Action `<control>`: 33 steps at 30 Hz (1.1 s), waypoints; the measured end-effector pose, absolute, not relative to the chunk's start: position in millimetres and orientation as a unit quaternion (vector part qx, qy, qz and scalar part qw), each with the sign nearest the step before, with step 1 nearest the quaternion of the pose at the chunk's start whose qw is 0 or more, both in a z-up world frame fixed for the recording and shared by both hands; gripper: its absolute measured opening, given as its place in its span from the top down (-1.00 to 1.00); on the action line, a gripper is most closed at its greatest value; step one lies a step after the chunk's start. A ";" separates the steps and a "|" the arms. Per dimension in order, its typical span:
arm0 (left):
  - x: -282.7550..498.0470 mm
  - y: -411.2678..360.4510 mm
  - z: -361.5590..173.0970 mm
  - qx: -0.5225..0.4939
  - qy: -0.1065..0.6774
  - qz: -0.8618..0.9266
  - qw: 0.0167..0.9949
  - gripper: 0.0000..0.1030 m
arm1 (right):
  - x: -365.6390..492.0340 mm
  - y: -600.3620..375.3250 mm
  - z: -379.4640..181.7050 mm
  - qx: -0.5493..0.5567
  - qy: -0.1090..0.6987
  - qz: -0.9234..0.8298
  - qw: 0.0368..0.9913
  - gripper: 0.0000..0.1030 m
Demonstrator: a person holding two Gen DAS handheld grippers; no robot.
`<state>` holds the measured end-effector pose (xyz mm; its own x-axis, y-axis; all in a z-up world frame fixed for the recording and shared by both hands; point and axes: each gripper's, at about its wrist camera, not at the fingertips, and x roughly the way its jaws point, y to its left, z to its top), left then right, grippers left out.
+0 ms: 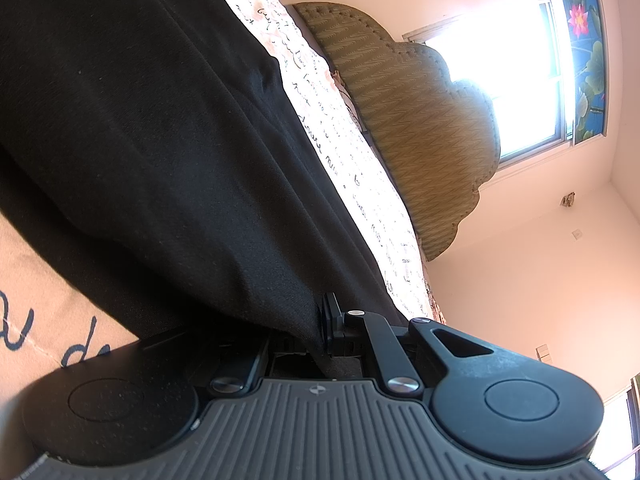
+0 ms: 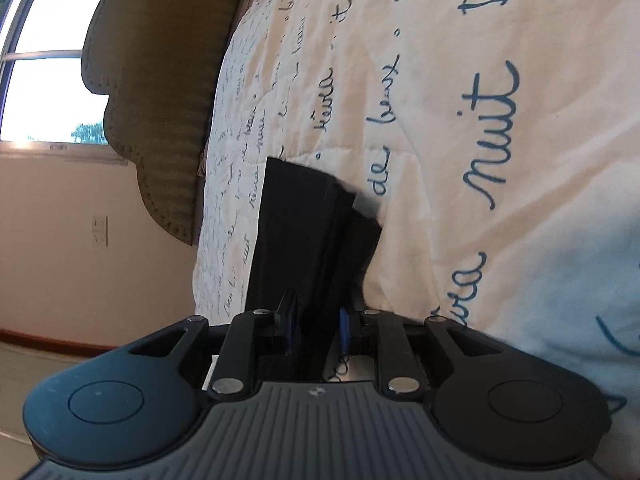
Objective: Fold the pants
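Note:
In the left wrist view the black pants [image 1: 140, 140] spread wide over the bed and fill the left half of the frame. A pinched fold of them runs down into my left gripper [image 1: 316, 322], which is shut on the cloth. One fingertip [image 1: 330, 307] shows, and the other is hidden under the fabric. In the right wrist view a narrow end of the pants [image 2: 304, 232] lies in stacked layers on the quilt. My right gripper [image 2: 316, 316] is shut on that end, with its blue pads [image 2: 343, 326] pressed against the cloth on both sides.
The pants lie on a cream quilt with blue handwriting print [image 2: 460, 120] [image 1: 340, 140]. An olive padded headboard [image 1: 420, 120] [image 2: 160, 80] stands at the bed's far end, with a bright window [image 1: 520, 80] [image 2: 52, 60] behind it. Floor [image 2: 40, 360] shows beside the bed.

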<state>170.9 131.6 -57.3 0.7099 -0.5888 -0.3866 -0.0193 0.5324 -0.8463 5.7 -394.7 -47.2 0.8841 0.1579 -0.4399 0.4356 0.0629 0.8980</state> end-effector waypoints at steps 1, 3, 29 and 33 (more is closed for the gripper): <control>171.0 131.7 -57.3 -0.450 0.338 -0.176 0.808 0.65 | 3.6 -399.1 -49.0 0.683 0.208 -0.109 0.692 0.61; 170.9 131.5 -57.3 -0.450 0.338 -0.176 0.808 0.65 | 6.8 -401.5 -51.8 0.682 0.214 -0.108 0.690 0.65; 155.5 144.0 -14.8 -0.506 0.377 -0.136 0.764 -0.55 | 3.5 -419.4 -53.7 0.623 0.244 -0.066 0.740 0.90; 165.9 151.2 -19.6 -0.510 0.396 -0.099 0.757 -0.30 | 4.4 -420.7 -55.2 0.625 0.243 -0.061 0.740 0.90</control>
<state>165.9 151.2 -19.6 0.6662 -0.5545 -0.4988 -0.2542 0.4599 -0.8508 4.4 -420.7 -55.2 0.8747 0.2140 -0.4349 0.3930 0.2122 0.8947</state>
